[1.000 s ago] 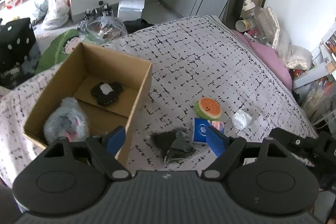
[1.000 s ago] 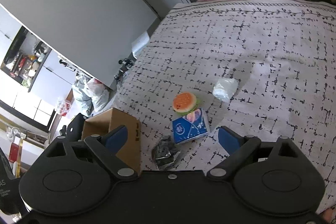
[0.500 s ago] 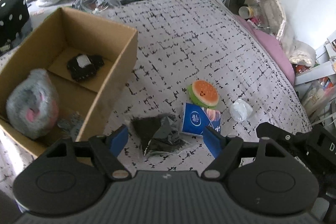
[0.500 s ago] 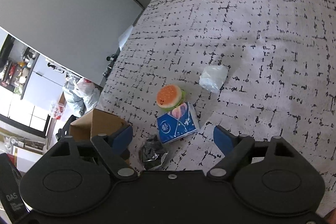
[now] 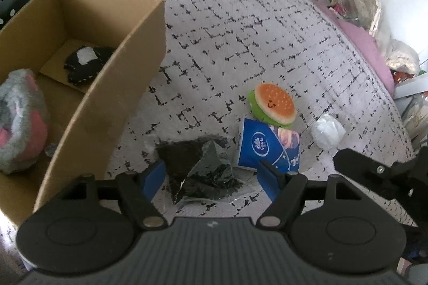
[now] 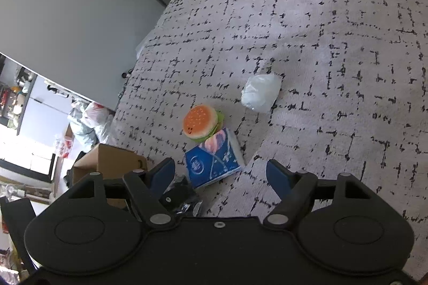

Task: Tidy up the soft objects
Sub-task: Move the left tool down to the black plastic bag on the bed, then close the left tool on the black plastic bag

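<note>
two soft things already lie in the cardboard box (image 5: pixel 80 17) at left; four wait on the bed (image 5: pixel 240 31). both jaws have just been narrowing, part open, empty: left gripper (image 5: pixel 211 178) astride the black bag (image 5: pixel 198 164), right gripper (image 6: pixel 220 172) at the tissue pack (image 6: pixel 214 162).

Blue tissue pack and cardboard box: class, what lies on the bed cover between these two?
In the left wrist view, a black crumpled bag lies between the cardboard box and the blue tissue pack, framed by the open left gripper.

Bright daylight, soft shadows, sharp focus, fisheye-bent edges.
</note>
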Available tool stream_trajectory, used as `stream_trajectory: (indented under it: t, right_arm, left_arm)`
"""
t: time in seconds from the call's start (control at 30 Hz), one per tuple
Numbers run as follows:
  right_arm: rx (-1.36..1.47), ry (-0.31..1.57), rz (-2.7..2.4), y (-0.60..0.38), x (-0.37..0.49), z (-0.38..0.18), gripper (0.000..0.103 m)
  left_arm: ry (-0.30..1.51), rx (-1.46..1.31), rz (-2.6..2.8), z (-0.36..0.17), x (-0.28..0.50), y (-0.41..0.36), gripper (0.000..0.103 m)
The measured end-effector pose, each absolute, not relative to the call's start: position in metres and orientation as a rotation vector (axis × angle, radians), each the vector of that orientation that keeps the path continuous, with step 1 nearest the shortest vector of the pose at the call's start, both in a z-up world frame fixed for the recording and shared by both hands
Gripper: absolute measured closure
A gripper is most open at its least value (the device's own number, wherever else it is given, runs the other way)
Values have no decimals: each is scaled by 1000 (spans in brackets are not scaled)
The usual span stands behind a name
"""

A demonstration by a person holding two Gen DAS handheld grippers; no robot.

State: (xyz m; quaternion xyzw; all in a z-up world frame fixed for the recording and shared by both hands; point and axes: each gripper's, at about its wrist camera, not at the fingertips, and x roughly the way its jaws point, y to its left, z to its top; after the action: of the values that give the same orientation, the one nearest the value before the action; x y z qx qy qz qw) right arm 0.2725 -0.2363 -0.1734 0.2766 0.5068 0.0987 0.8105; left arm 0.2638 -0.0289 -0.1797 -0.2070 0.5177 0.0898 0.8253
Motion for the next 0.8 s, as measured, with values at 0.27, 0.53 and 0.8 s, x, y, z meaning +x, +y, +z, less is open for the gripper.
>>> stream_trajectory:
  t: [0.27, 0.53, 0.8]
  right_arm:
    - [597, 1089, 206, -229, 279, -188, 28]
    - [593, 1073, 215, -220, 286, -200, 28]
    - [579, 1056, 201, -210, 291, -215, 29]
  left_arm:
    - [1133, -308, 200, -203, 275, -38, 29]
    - [1108, -314, 203, -208, 278, -31, 46]
    - [1095, -345, 193, -208, 277, -26, 52]
